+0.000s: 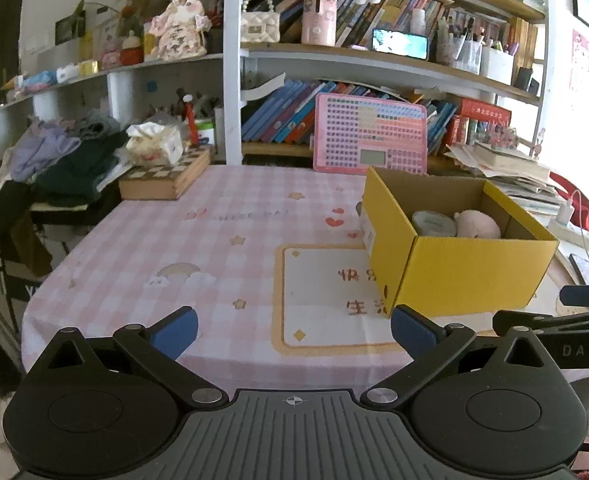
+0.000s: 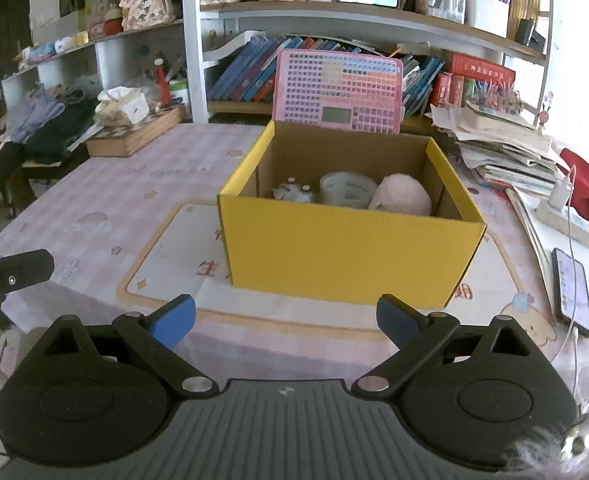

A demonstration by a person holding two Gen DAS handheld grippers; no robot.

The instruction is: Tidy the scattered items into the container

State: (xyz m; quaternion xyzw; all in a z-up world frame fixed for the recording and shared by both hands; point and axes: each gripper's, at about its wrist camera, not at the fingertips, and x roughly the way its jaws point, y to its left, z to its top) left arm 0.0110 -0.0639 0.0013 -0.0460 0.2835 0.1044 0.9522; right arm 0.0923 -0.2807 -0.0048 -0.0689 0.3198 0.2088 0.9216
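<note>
The black arm of the other gripper [image 1: 574, 344], seen at the right edge of the left wrist view, bears the pale letters "DAS". The pink checked tablecloth [image 1: 214, 240] carries red Chinese characters printed in its white framed panel; "快" and "生" can be made out beside the yellow cardboard box [image 2: 346, 256], which hides the rest. A faint line of print higher on the cloth is too blurred to read.
</note>
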